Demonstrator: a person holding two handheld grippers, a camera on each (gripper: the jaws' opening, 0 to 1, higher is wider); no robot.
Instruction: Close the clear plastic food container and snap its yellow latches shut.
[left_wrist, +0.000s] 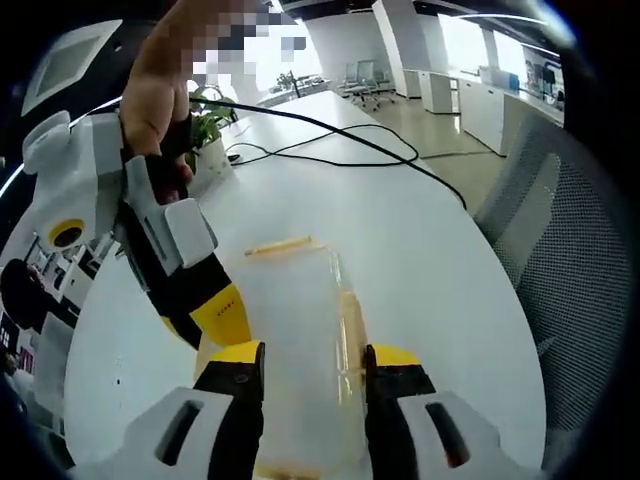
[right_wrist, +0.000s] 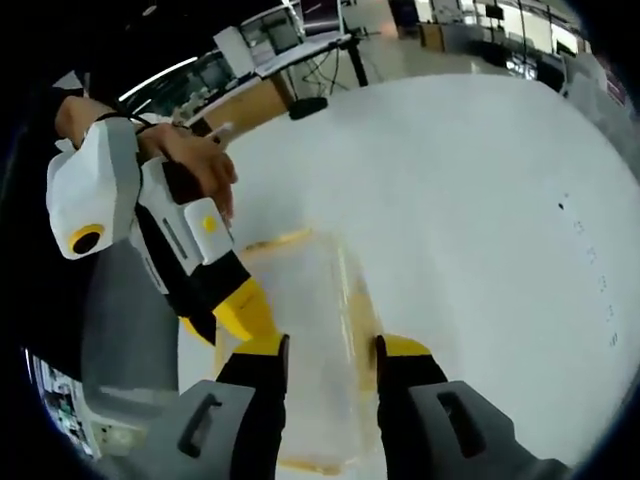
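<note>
Clear plastic food container (left_wrist: 300, 330) between both grippers' jaws.

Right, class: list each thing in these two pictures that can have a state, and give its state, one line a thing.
clear plastic food container: on the white table, between both grippers' jaws; lid position cannot be told.
yellow latches: one at the far end, one along the side; snapped or not cannot be told.
left gripper: shut on the container.
right gripper: shut on the container.
black cable: lying loose across the table.

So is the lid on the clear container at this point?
Cannot tell: the container is clear and blurred between both tongs. Yellow latches run along its sides, but snapped or loose is unclear.
</note>
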